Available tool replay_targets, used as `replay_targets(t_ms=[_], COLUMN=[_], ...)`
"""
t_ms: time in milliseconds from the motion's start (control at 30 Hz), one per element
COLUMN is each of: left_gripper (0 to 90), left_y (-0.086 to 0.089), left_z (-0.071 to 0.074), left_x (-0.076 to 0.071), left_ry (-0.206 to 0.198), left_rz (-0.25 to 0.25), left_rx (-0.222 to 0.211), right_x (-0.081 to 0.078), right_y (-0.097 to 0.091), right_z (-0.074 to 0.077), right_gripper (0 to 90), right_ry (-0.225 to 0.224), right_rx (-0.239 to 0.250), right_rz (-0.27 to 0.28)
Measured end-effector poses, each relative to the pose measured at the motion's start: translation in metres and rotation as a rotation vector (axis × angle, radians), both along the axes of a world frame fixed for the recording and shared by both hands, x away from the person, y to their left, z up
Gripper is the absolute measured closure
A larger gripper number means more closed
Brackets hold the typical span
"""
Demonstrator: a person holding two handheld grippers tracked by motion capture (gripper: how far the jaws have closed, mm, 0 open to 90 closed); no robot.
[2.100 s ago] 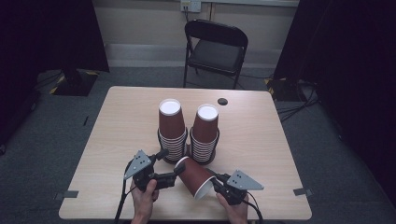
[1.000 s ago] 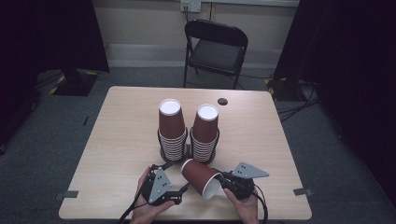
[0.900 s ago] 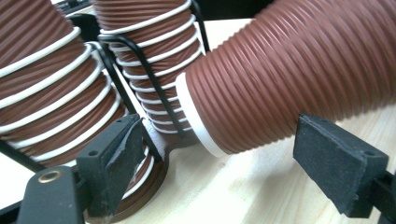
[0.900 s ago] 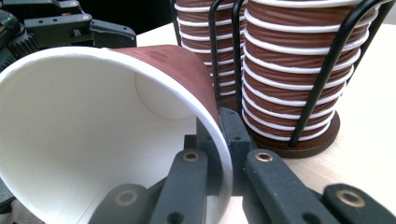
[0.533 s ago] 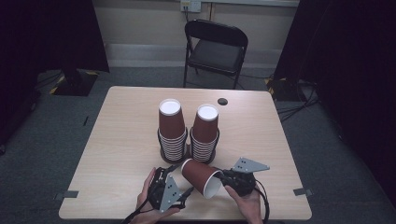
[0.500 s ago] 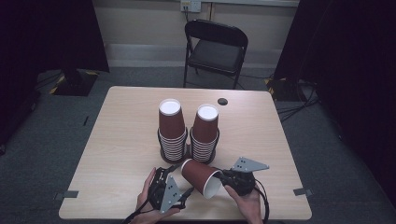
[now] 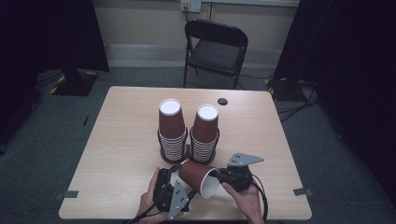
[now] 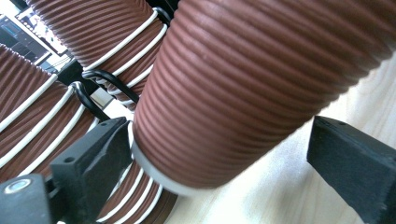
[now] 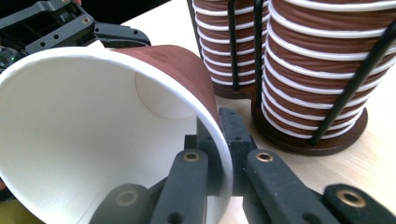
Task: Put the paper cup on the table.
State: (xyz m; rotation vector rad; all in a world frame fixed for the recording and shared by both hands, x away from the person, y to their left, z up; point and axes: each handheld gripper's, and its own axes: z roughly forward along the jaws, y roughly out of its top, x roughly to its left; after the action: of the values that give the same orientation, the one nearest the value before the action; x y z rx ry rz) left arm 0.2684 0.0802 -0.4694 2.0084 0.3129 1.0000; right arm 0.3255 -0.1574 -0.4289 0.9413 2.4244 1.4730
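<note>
A brown ribbed paper cup [image 7: 196, 173] lies on its side near the table's front edge, white mouth toward the person. My right gripper [image 7: 218, 176] is shut on its rim, one finger inside the cup [image 9: 93, 130] and one outside, as the right gripper [image 9: 219, 135] view shows. My left gripper [image 7: 177, 171] stands open around the cup's closed end [image 8: 243, 84]; its left jaw is close to the bottom rim and a gap remains at the right jaw. Behind stand two stacks of upturned cups, the left stack [image 7: 171, 130] and the right stack [image 7: 205, 133], in wire holders.
The stacks sit in black wire racks on round wooden bases [image 9: 299, 140] at the table's middle. A small black disc [image 7: 222, 101] lies near the far edge. A black folding chair [image 7: 215, 44] stands beyond the table [image 7: 116, 154].
My left gripper has swung right and turned toward the lying cup, its jaws now around the closed end. The right gripper keeps its hold on the rim, shifted slightly right.
</note>
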Motion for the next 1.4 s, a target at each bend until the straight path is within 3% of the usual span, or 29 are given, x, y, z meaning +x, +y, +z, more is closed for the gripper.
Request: replay_targets(t_ms=[367, 433, 833, 900, 1033, 1100, 1200, 1400], left_gripper=[1.6, 1.6, 2.2, 1.9, 3.4, 3.1, 3.6, 4.4], left_y=[-0.007, -0.010, -0.019, -0.020, -0.026, -0.030, -0.033, -0.036], left_z=[0.000, -0.001, 0.001, 0.002, 0.008, 0.008, 0.010, 0.017], left_x=[0.001, 0.001, 0.000, -0.001, -0.006, -0.007, -0.008, -0.012], left_ry=[-0.037, -0.045, -0.056, -0.058, -0.057, -0.081, -0.070, -0.067], left_rz=[0.004, 0.017, 0.007, 0.008, -0.018, -0.018, -0.023, -0.034], left_rx=[0.034, 0.014, 0.018, 0.034, -0.013, 0.019, -0.006, 0.017], right_x=[0.008, 0.009, 0.012, 0.012, 0.013, 0.011, 0.012, 0.011], right_y=[0.017, 0.019, 0.022, 0.022, 0.027, 0.028, 0.028, 0.030], right_z=[0.003, 0.004, 0.004, 0.004, 0.003, 0.004, 0.004, 0.003], right_gripper=[88.0, 88.1, 88.0, 88.0, 87.8, 88.0, 87.9, 86.6], right_ry=[0.040, 0.042, 0.079, 0.084, 0.095, 0.088, 0.092, 0.115], right_rx=[-0.046, -0.043, -0.040, -0.040, -0.043, -0.042, -0.050, -0.054], right_rz=[0.053, 0.060, 0.062, 0.063, 0.078, 0.081, 0.077, 0.104])
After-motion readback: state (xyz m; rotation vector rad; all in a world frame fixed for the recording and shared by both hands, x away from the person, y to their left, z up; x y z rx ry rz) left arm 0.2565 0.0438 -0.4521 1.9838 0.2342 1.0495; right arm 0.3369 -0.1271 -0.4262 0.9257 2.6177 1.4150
